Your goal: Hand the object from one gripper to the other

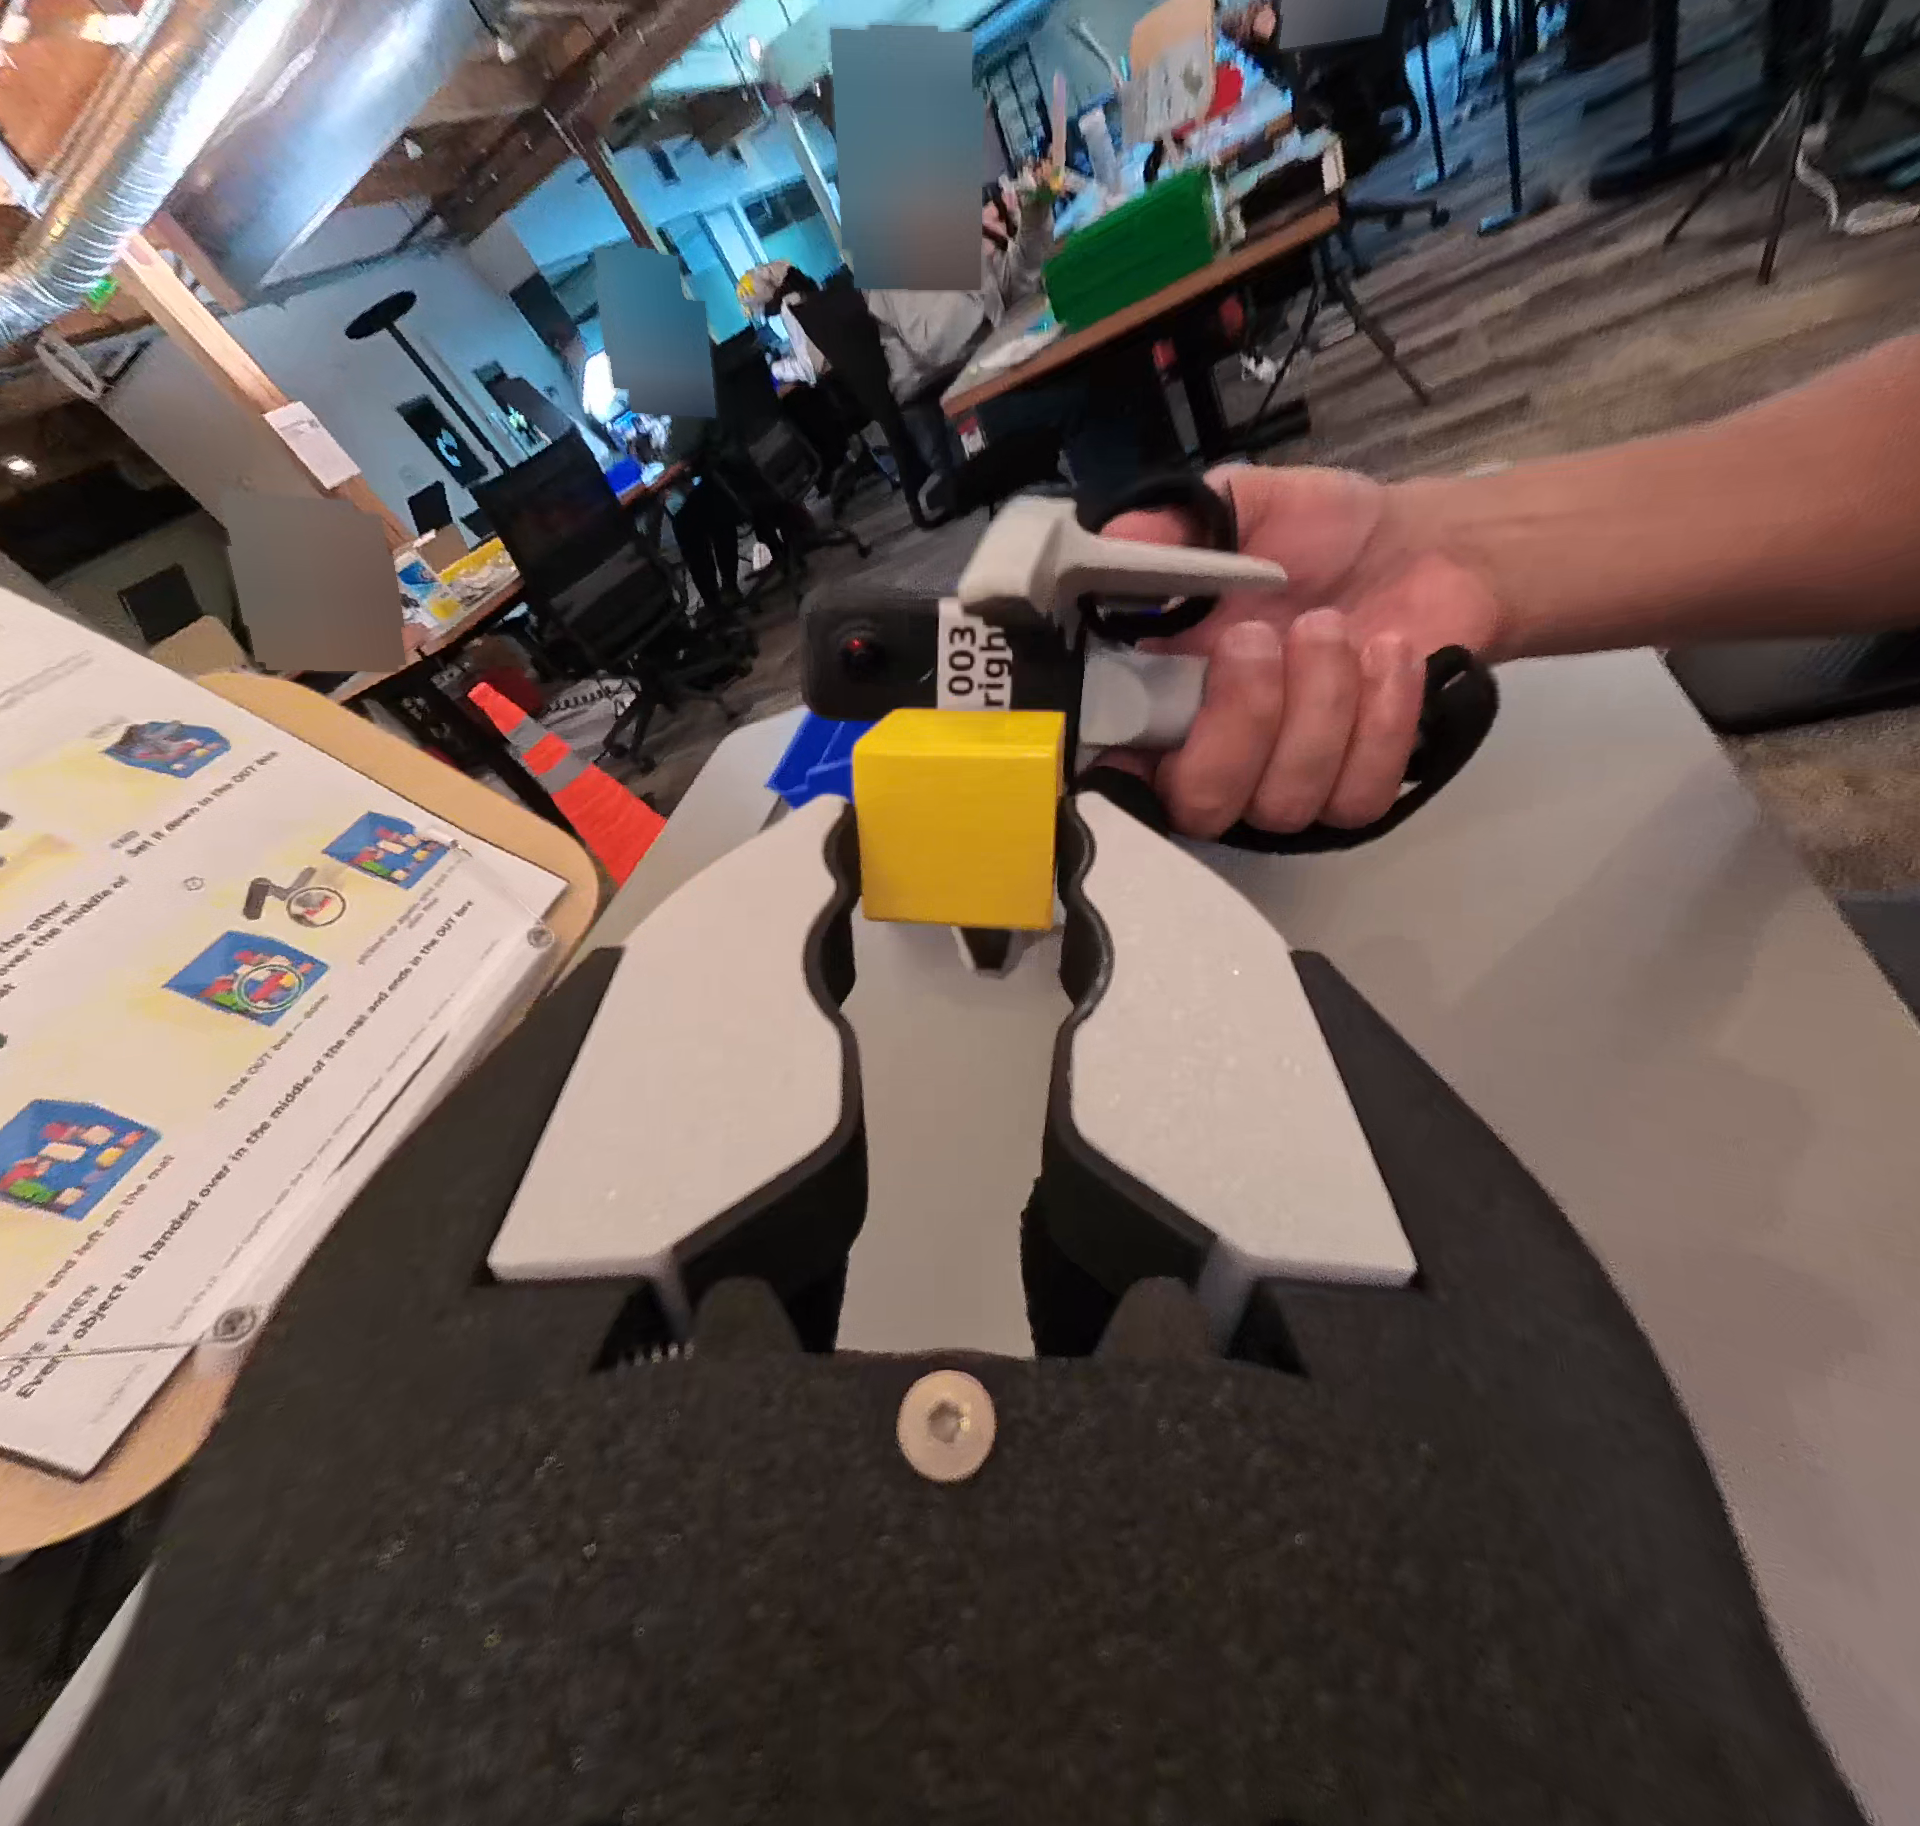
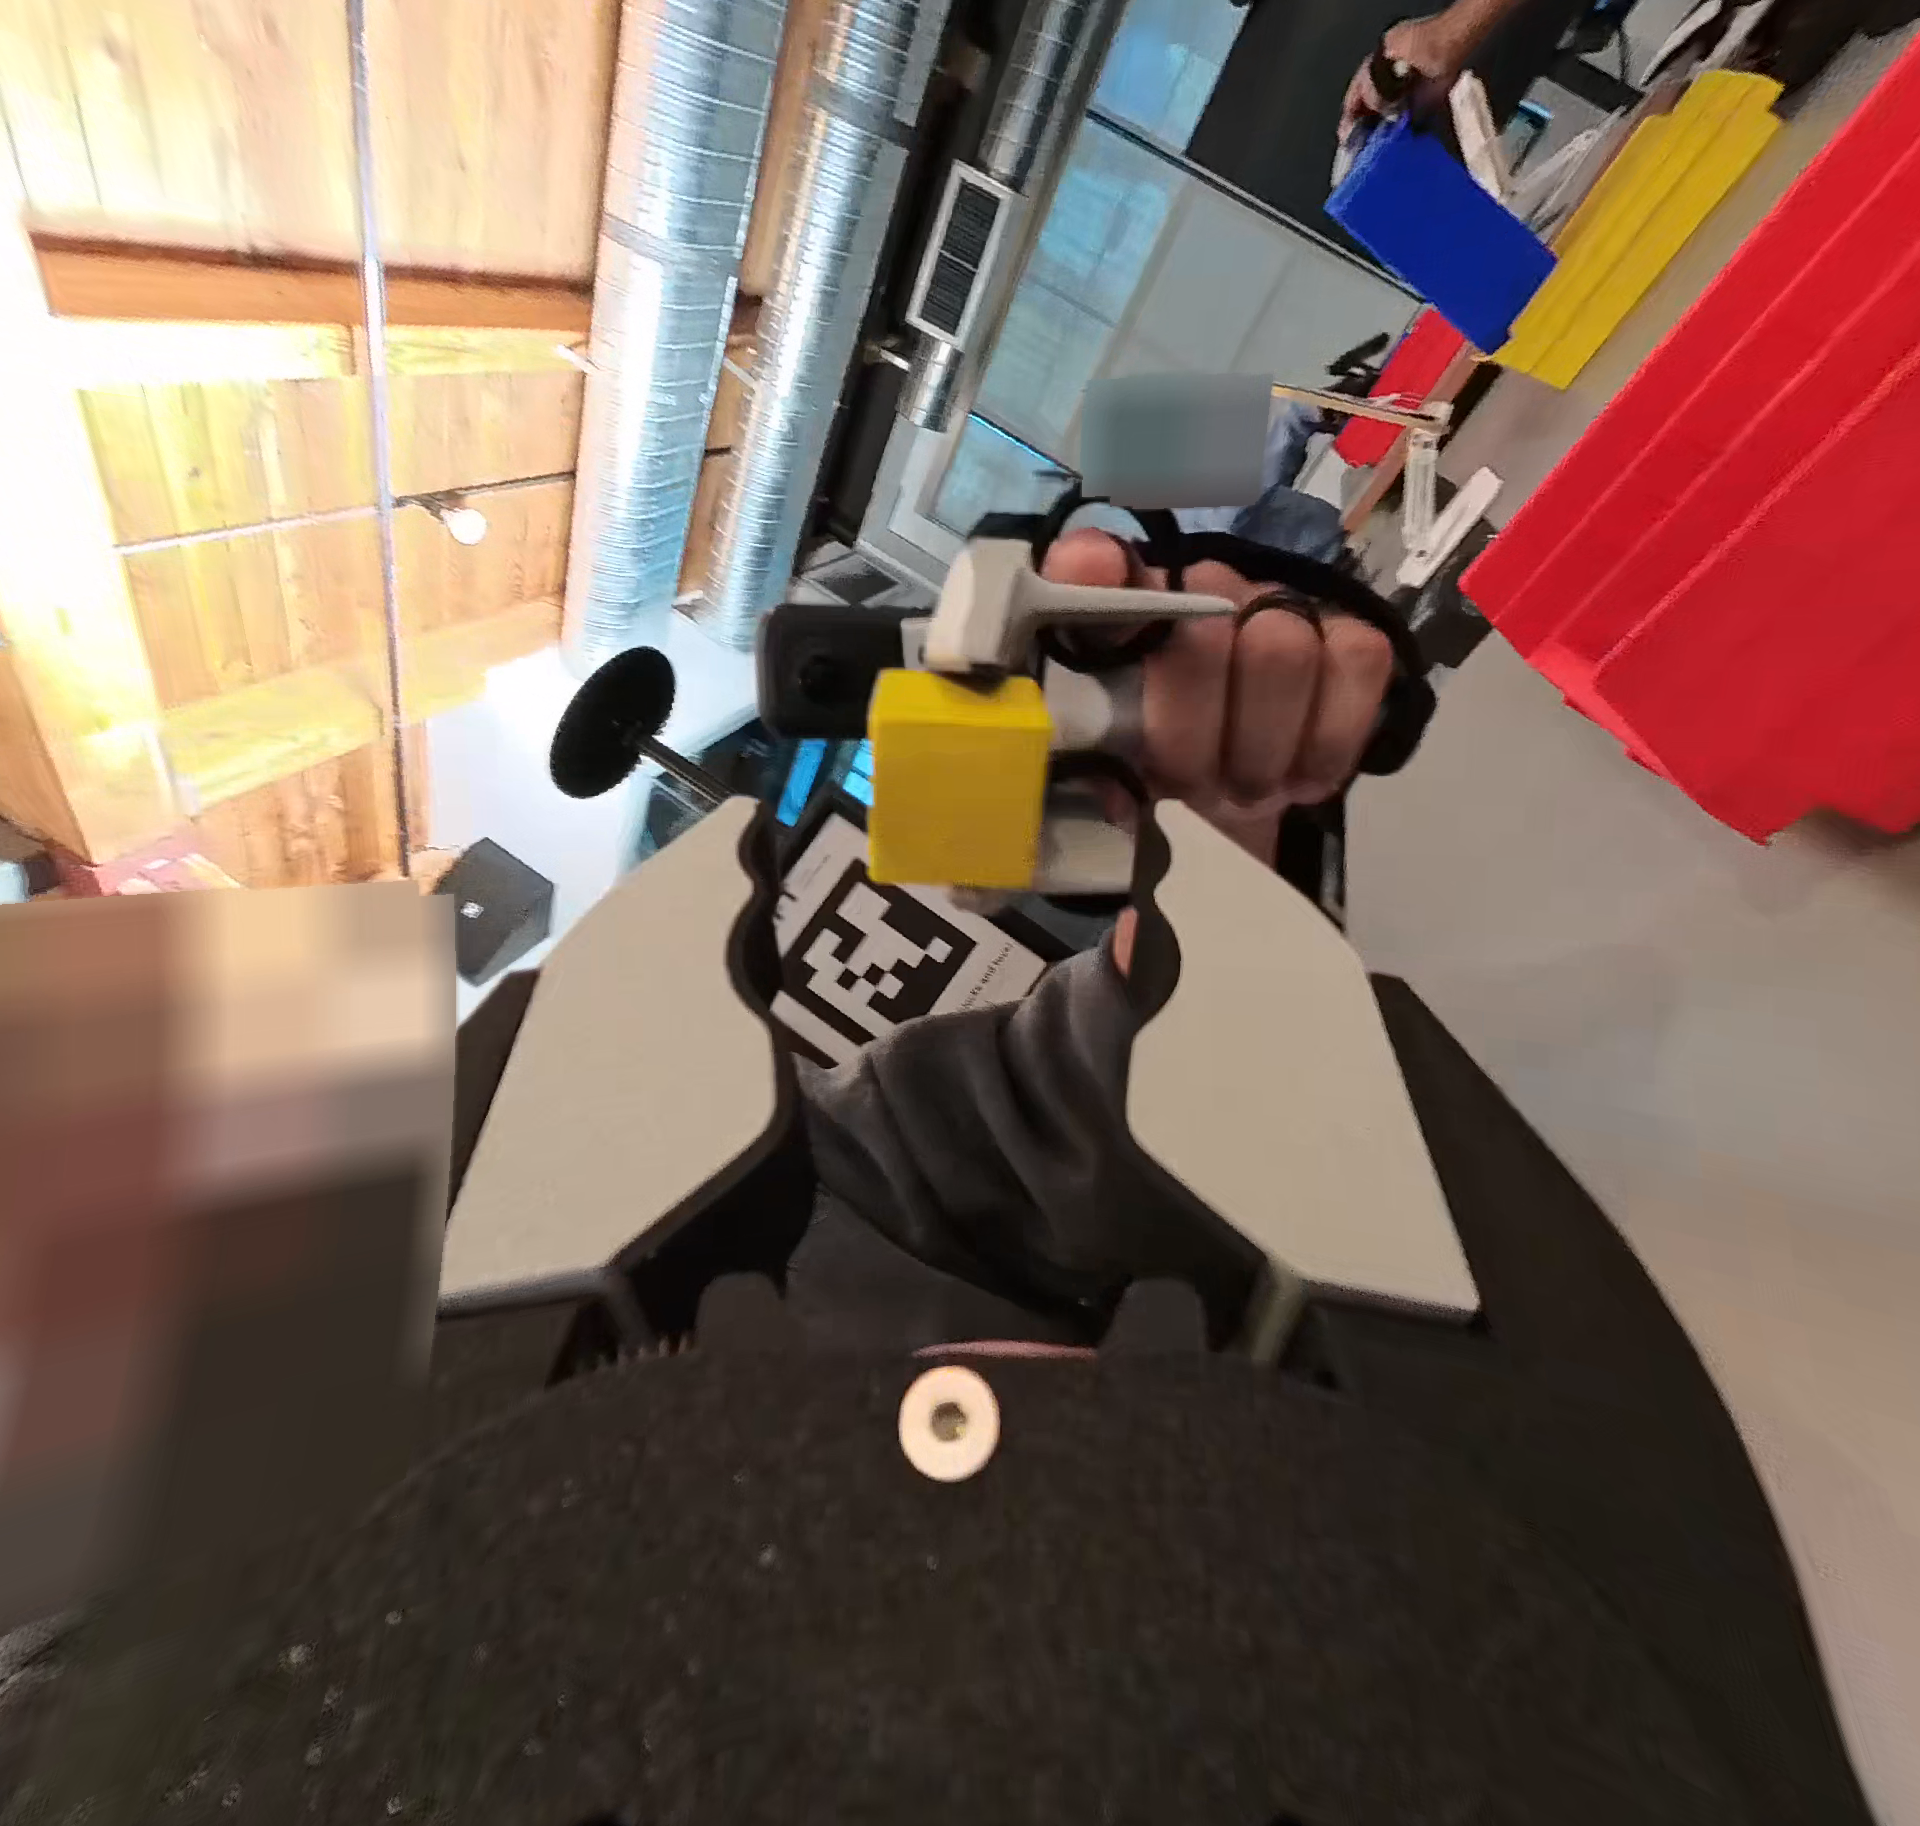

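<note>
A yellow cube (image 1: 956, 820) is held in the air between both grippers. My left gripper (image 1: 958, 841) is shut on it, one fingertip pressing each side. My right gripper (image 2: 954, 841) is open, its jaws spread wide around the cube (image 2: 956, 789) with a gap on each side. In the left wrist view a hand holds the right gripper just behind the cube, its camera (image 1: 857, 649) faces me, and one of its fingertips (image 1: 982, 950) shows under the cube. In the right wrist view the left gripper's camera (image 2: 810, 675) and the hand holding it sit behind the cube.
A grey table (image 1: 1558, 1049) lies below. A printed instruction sheet (image 1: 208, 997) on a wooden board is at the left, with an orange cone (image 1: 582, 789) and a blue bin (image 1: 810, 763) beyond. Red bins (image 2: 1714, 581), a yellow bin (image 2: 1642, 228) and a blue bin (image 2: 1444, 238) show in the right wrist view.
</note>
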{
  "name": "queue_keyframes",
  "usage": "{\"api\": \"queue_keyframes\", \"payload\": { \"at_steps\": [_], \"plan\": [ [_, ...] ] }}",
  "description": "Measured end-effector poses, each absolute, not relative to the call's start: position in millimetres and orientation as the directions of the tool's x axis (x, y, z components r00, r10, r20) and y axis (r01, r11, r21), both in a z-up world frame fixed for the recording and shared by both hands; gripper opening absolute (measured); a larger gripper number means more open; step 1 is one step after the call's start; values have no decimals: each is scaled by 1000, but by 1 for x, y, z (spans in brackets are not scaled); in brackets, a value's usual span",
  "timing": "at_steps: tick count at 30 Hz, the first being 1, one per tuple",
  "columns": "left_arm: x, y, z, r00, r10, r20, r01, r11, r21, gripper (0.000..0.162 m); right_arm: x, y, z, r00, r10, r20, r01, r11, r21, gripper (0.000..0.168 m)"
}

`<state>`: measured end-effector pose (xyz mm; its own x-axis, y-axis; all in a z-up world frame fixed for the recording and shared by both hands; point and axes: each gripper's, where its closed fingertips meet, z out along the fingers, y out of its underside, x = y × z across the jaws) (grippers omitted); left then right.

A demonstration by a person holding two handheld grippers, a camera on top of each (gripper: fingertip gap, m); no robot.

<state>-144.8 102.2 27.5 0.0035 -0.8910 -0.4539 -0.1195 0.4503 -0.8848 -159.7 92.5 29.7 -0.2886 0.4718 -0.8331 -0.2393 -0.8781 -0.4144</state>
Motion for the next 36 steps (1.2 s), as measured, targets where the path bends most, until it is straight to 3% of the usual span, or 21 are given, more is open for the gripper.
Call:
{"api": "queue_keyframes", "payload": {
  "at_steps": [2,4,5,11,14,16,20,23,25,27,30,32,36],
  "plan": [
    [-138,101,18,-6,-886,-464,-146,460,-876,36,-162,90,30,-317,460,-829,-230,-886,-403,63],
    [-134,99,15,-8,-884,-467,-143,464,-874,36,-166,88,22,-267,473,-839,-198,-879,-433,39],
    [-134,100,14,-3,-882,-471,-154,466,-871,36,-165,89,18,-234,498,-835,-200,-865,-459,34],
    [-141,99,5,47,-903,-427,-209,409,-888,36,-169,90,11,-177,514,-839,-187,-855,-484,34],
    [-159,93,-4,127,-955,-268,-185,242,-952,56,-163,88,10,-114,547,-829,-173,-833,-526,35],
    [-176,87,-17,184,-981,-67,-119,45,-992,57,-148,89,17,-41,601,-798,-173,-791,-586,35],
    [-212,73,-64,305,-922,237,20,-242,-970,52,-78,98,51,186,714,-675,-226,-637,-737,34],
    [-225,66,-74,366,-895,254,5,-271,-963,48,3,108,53,516,672,-532,-178,-523,-834,34],
    [-226,65,-68,387,-904,183,-11,-203,-979,46,75,116,30,797,485,-360,-79,-507,-858,34],
    [-223,65,-67,400,-908,124,-31,-148,-988,45,150,112,-2,958,243,-155,18,-587,-809,35],
    [-214,59,-79,370,-922,117,-81,-157,-984,44,228,89,-57,994,54,98,102,-787,-609,35],
    [-209,55,-82,353,-930,102,-104,-148,-984,44,249,75,-88,974,87,207,174,-873,-455,35],
    [-207,50,-80,348,-935,62,-116,-108,-987,44,252,68,-132,896,325,304,386,-907,-169,35]
  ]
}}
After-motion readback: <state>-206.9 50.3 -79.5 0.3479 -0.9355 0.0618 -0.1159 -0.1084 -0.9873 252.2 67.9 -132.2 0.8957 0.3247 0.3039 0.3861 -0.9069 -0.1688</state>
